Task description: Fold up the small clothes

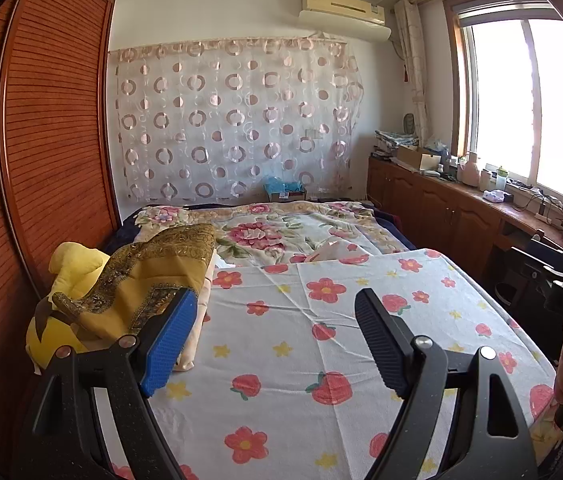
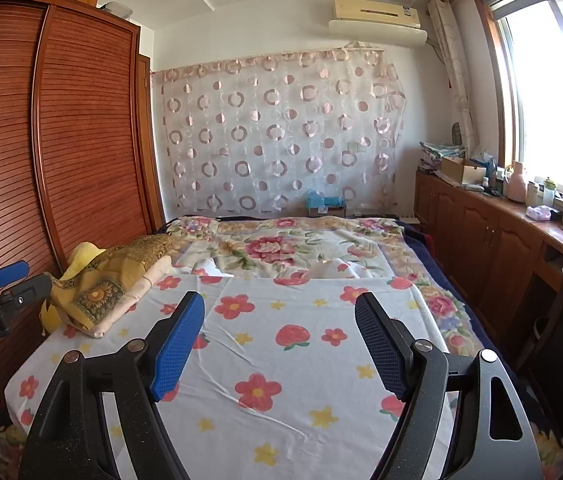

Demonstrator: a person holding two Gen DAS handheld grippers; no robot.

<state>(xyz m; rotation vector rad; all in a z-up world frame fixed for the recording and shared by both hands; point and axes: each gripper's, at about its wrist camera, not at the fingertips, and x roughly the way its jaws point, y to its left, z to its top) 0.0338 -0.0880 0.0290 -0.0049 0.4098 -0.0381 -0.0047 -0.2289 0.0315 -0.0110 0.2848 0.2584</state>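
Left wrist view: both our grippers, left gripper (image 1: pixel 275 340) and right gripper (image 2: pixel 279 340), gape empty; we should fetch the folded cloth pile (image 1: pixel 141 280) at the bed's (image 1: pixel 281 360) left edge.

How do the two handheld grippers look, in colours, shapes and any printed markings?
Both are black, speckled frames with two angled fingers and silver pivot bolts. The left gripper has one bright blue textured pad and one black ribbed pad. The right gripper has a blue mesh pad and a dark blue one. White lettering marks each body, and the left one has a blue lever.
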